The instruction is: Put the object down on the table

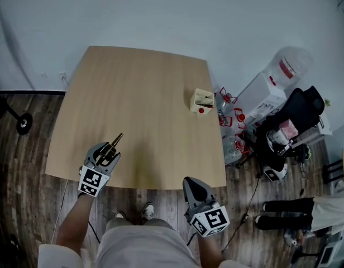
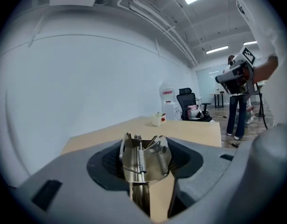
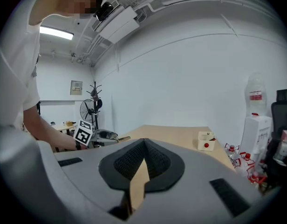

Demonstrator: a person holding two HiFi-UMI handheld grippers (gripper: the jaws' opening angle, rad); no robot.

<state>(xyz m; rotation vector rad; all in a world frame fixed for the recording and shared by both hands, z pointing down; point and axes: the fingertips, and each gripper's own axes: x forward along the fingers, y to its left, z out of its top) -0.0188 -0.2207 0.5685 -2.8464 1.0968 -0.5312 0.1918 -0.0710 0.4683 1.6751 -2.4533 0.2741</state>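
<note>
A metal spring tool with brass-coloured plates sticks out of my left gripper over the table's near left edge, held above the wood. In the left gripper view the tool stands upright between the black pads, its two coil springs in plain sight, and the left gripper is shut on it. My right gripper hangs just off the table's front edge, to the right. There its jaws meet, nothing between them. The right gripper view also catches the left gripper with the tool.
The wooden table bears a small cream box with a red button near its right edge. On the floor to the right stand a water dispenser, a black office chair and loose bottles. A fan stand is at the left.
</note>
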